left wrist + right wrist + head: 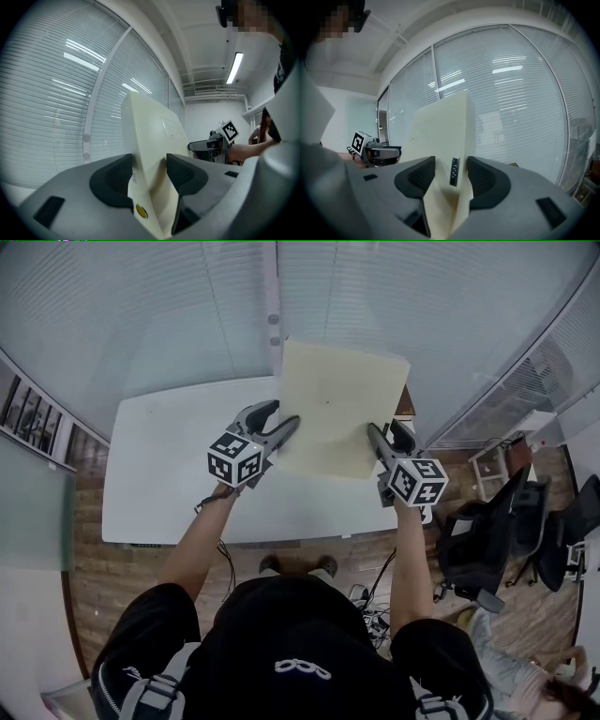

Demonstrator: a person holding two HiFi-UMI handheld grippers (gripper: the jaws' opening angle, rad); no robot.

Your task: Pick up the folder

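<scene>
A cream folder (337,409) hangs in the air above the white table (159,474), its broad face turned up in the head view. My left gripper (284,430) is shut on the folder's left edge, and my right gripper (377,439) is shut on its right edge. In the left gripper view the folder (150,136) stands edge-on between both dark pads (112,180), with the right gripper (213,144) beyond it. The right gripper view shows the folder (443,136) pinched between the pads (483,177), and the left gripper (377,152) at far left.
Glass walls with white blinds (141,315) run behind the table. Black office chairs (487,540) and a small white stand (492,460) sit to the right. Cables (367,604) lie on the wooden floor by the person's feet.
</scene>
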